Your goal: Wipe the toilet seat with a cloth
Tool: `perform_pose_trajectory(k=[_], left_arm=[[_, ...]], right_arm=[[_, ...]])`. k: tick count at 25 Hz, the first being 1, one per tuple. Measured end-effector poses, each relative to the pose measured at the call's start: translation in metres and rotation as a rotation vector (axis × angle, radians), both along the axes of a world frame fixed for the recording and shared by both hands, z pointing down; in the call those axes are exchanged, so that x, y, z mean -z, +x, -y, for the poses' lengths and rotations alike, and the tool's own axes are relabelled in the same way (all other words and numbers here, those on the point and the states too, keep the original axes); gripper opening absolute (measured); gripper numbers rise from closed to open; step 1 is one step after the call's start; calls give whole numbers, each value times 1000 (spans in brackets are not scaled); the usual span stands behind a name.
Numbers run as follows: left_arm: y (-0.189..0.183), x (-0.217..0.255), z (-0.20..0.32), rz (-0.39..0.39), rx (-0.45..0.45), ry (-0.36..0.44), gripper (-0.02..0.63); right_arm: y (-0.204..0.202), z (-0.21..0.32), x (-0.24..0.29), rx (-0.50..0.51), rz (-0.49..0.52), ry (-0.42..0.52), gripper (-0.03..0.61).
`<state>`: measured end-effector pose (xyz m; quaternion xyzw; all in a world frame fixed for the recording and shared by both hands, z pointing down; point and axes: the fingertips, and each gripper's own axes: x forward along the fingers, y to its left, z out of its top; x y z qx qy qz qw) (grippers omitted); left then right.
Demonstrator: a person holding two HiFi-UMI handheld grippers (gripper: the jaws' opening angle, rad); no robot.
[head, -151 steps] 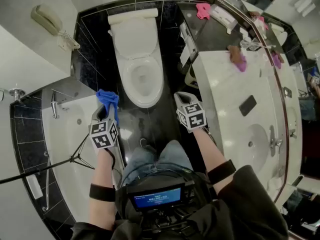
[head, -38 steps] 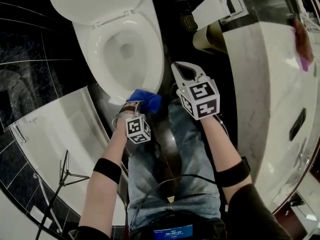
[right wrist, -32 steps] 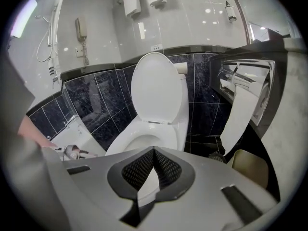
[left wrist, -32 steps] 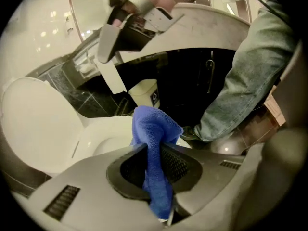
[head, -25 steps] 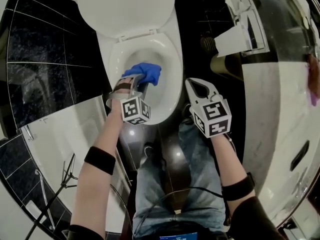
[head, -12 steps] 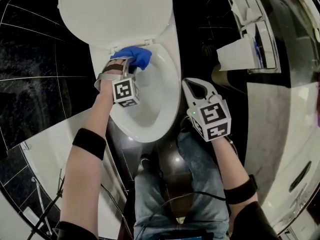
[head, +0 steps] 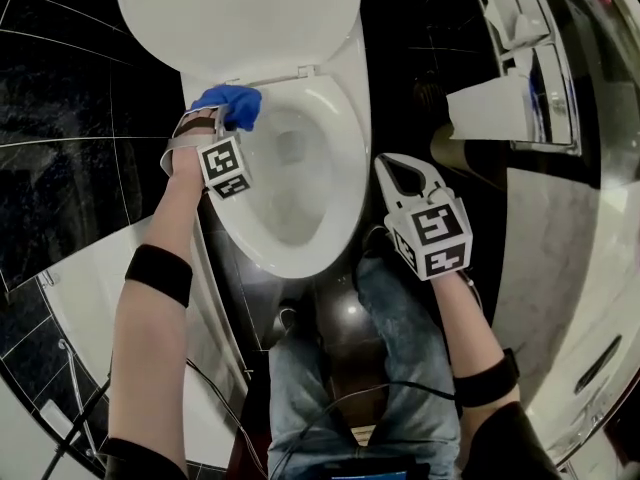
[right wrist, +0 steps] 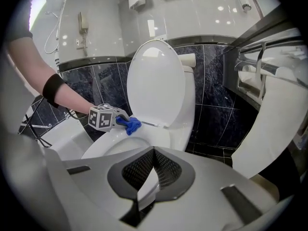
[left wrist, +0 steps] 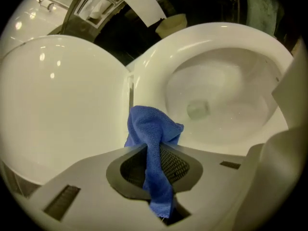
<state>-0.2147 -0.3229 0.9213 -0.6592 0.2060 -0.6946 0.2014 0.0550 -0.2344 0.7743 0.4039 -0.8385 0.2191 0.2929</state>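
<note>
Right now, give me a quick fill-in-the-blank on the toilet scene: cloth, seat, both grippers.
1. The left gripper is shut on a ___ cloth.
2. The cloth is at the rear of the toilet seat, just below the raised ___.
3. The right gripper is shut and holds ___.
Missing words: blue; lid; nothing.

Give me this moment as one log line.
left gripper: shut on blue cloth, at toilet seat rear by hinge | right gripper: shut, empty, clear of seat | lid: up
</note>
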Motion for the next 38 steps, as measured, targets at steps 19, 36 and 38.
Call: perform_pose_trajectory(k=[19, 36, 38], left_arm=[[-29, -4, -195, -197, 467, -232, 61], [121, -2, -320, -465, 760, -390, 60], [130, 0, -324, -509, 789, -409, 61]], right_arm=[[-40, -71, 43, 16, 1, -47, 20], [-14, -105, 69, -32, -9, -79, 20], [-11, -105, 69, -30, -11, -82, 20]])
